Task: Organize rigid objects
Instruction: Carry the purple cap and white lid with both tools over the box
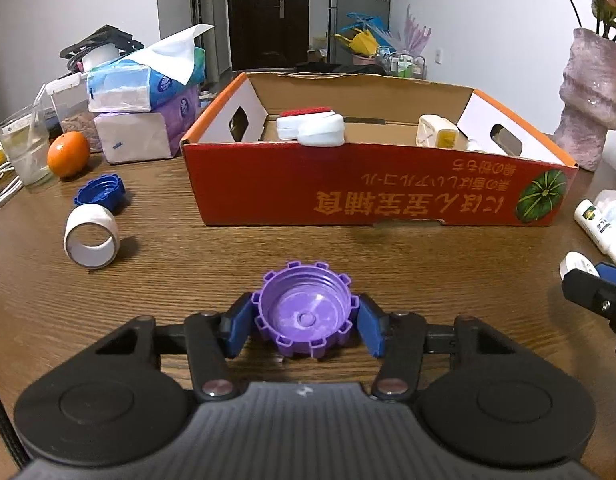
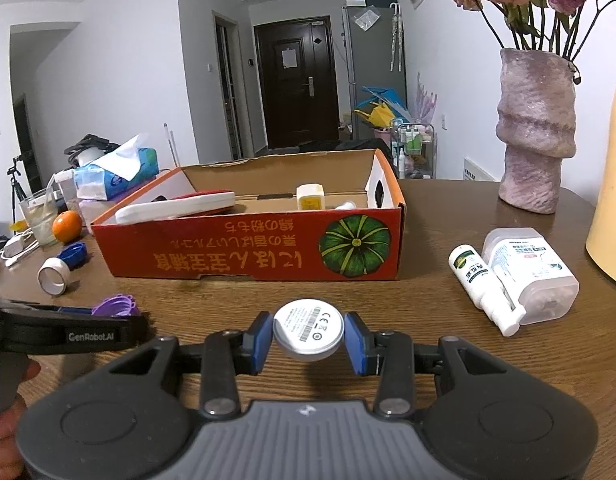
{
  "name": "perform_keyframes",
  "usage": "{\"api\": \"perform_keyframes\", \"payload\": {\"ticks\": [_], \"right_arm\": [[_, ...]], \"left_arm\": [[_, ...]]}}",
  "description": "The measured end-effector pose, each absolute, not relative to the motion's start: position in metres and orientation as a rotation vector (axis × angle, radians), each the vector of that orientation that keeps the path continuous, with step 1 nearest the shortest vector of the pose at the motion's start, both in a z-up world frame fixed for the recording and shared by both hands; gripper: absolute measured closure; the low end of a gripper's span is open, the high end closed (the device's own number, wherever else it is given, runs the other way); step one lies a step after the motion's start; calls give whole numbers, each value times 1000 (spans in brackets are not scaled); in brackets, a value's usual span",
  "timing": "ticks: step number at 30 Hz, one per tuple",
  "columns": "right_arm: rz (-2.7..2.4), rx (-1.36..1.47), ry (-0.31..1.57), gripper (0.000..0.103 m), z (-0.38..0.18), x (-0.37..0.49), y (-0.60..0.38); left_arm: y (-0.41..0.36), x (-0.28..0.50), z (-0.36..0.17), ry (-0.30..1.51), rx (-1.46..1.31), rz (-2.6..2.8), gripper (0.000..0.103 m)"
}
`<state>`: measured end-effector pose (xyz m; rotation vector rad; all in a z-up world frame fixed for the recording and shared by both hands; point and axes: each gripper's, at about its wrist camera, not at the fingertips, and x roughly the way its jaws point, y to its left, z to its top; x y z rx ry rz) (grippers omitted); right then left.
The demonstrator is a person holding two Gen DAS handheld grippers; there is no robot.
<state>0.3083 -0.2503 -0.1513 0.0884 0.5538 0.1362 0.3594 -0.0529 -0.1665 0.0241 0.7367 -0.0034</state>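
Observation:
A purple notched bottle cap [image 1: 306,316] lies open side up on the wooden table. My left gripper [image 1: 306,322] has its blue pads [image 1: 240,326] pressed on the cap's two sides. The cap [image 2: 116,306] also shows at the left of the right wrist view, beside the left gripper's body. My right gripper [image 2: 308,340] is shut on a round white disc [image 2: 308,328] with a printed label, held just above the table. Behind both stands an open red cardboard box [image 1: 347,188] [image 2: 248,252] holding white containers and a pale yellow bottle [image 1: 435,130].
Left of the box lie a blue cap [image 1: 100,194], a white tape roll [image 1: 91,236], an orange [image 1: 68,154], a glass [image 1: 26,148] and tissue packs [image 1: 144,92]. To the right are two white bottles [image 2: 479,280] and a purple vase [image 2: 535,132].

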Motion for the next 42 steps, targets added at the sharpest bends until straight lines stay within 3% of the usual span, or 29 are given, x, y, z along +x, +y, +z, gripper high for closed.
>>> {"api": "perform_keyframes", "payload": {"ticks": [26,42], "right_arm": [[154,83,477,64,-134,296,-250],[157,81,399,65,-112,296,-249]], "left_arm": [[-46,303,-109,549,-23,-81,47],[-61,312,-89,485,-47,-106,47]]}}
